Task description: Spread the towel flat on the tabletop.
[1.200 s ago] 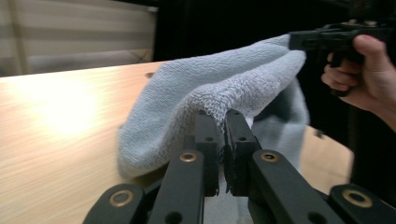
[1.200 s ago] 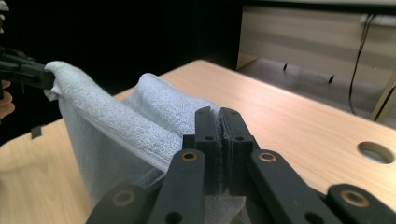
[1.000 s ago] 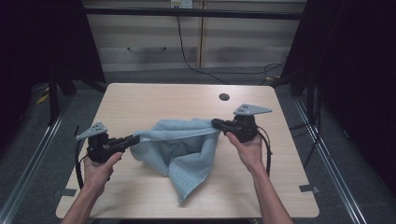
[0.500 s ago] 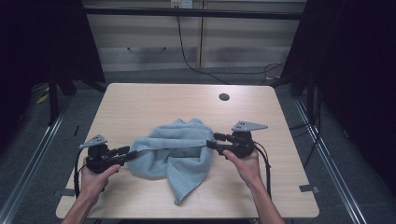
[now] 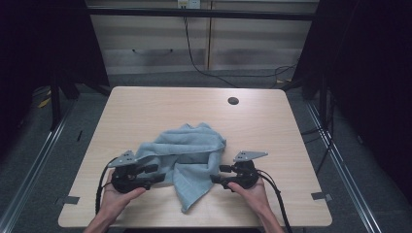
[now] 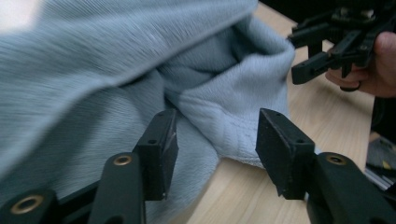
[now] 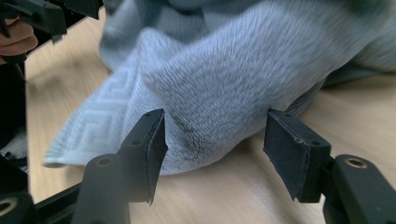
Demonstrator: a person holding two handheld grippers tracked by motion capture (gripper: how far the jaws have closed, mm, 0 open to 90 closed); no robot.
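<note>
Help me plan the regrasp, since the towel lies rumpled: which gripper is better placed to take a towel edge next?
Probably the left gripper: in its own view a towel fold lies between its open jaws. The right gripper, open too, has its jaws just short of the cloth.

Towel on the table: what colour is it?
Light blue-grey towel, with a woven zigzag border that shows best in the right gripper view.

towel: soft looped terry cloth, matt | table: smooth pale wood-grain | gripper jaws: matt black plastic
</note>
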